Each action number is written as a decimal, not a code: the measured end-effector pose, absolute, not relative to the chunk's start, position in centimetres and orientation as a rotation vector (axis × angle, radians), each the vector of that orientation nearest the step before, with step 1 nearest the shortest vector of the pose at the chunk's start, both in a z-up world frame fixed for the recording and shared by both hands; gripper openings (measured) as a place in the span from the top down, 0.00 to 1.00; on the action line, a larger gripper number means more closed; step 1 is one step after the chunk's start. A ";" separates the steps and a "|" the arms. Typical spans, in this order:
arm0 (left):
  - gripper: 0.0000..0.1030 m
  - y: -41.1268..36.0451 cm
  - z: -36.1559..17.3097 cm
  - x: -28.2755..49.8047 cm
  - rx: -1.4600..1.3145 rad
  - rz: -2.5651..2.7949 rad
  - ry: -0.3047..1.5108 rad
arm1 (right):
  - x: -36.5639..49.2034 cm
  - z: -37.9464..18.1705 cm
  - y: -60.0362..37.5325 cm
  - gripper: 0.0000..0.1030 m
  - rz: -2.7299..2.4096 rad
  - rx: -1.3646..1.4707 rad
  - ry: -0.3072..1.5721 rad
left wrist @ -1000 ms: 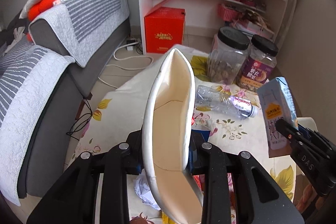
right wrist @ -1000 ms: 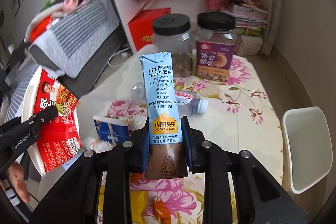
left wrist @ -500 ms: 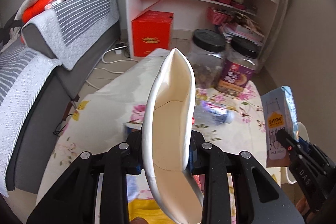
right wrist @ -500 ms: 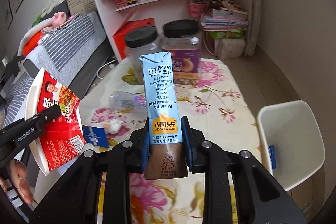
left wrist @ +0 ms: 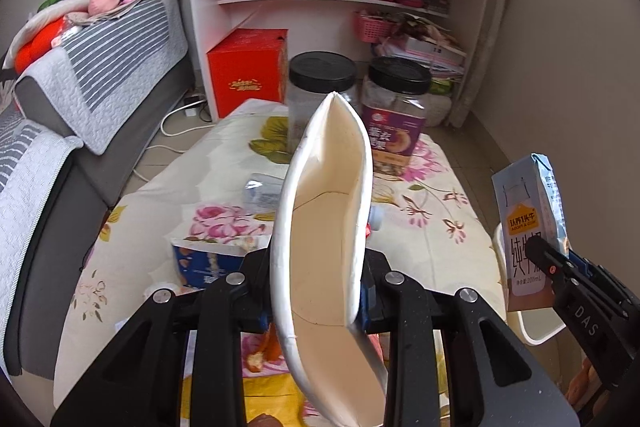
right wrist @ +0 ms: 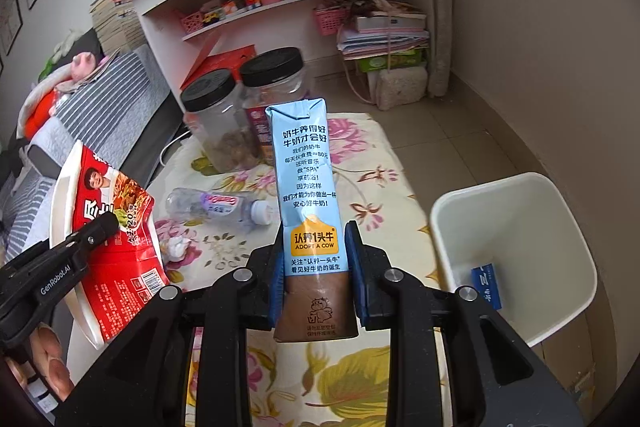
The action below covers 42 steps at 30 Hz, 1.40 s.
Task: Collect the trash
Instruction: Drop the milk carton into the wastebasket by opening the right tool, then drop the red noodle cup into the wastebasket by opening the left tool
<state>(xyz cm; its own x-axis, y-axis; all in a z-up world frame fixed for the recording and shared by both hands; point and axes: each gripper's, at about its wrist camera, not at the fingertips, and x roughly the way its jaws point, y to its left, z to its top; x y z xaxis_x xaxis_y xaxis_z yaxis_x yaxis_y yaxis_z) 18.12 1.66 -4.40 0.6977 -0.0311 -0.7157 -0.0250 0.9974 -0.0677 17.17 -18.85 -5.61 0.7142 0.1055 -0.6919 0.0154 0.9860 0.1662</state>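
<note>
Tools both loaded, carrying trash toward the bin.
Right tool (right wrist: 316, 283) is clamped on an upright blue-and-brown milk carton (right wrist: 308, 195), likely for dropping into the white bin (right wrist: 516, 187) to its right; left tool (left wrist: 316, 291) pinches a squashed noodle cup (left wrist: 324, 227), its white inside facing the camera. A clear bottle (right wrist: 216, 205) lies ahead on the floral surface (right wrist: 384, 167).

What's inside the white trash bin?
In the right wrist view, the white trash bin holds one small blue packet lying near the bottom. The rest of the visible inside looks bare; its near wall hides the closest corner.
</note>
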 end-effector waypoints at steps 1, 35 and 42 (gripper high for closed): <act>0.71 1.2 -4.4 18.0 -0.073 -0.008 0.798 | 17.1 -5.6 -19.2 0.75 0.046 0.166 0.773; 0.71 -18.4 -5.7 17.8 0.065 -0.286 0.822 | 14.9 -6.9 -42.2 0.53 -0.426 0.276 0.785; 0.71 -24.7 -6.5 18.9 0.030 -0.370 0.867 | 13.2 -7.0 -45.9 0.37 -0.521 0.325 0.794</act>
